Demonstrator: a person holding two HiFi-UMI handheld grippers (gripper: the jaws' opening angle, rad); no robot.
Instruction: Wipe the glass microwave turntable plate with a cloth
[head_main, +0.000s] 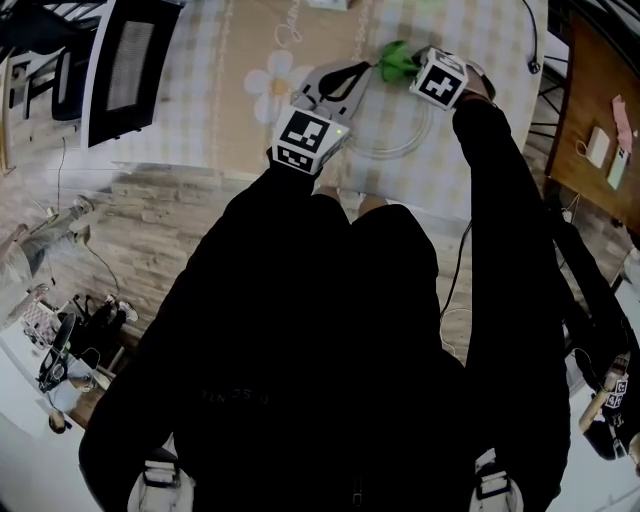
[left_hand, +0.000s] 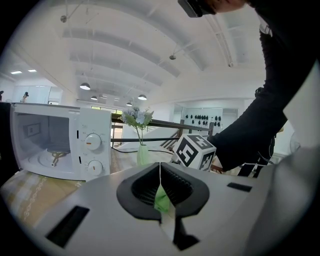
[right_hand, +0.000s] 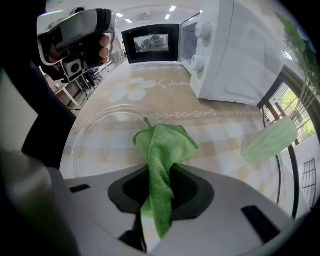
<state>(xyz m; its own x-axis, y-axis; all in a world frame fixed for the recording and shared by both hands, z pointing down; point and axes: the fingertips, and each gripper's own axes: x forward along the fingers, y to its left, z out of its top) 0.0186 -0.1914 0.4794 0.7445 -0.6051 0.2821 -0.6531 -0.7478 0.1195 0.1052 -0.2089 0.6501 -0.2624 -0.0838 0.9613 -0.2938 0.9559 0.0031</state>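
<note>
The glass turntable plate (right_hand: 100, 135) lies flat on the bench (right_hand: 220, 125), near the microwave (right_hand: 240, 50). The left claw (left_hand: 161, 189) seems clenched on the plate's rim, likely to steady it. The right claw (right_hand: 160, 192) is clamped on the green cloth (right_hand: 165, 142), which hangs bunched over the glass, ready for wiping.

glass plate (right_hand: 82, 131) on table (right_hand: 220, 125) | cloth (right_hand: 162, 150) over plate's edge | microwave (right_hand: 235, 50) behind plate | vase (right_hand: 270, 140) beside microwave

Table (right_hand: 220, 125) — microwave (right_hand: 240, 50), vase (right_hand: 267, 140), glass plate (right_hand: 105, 135).
</note>
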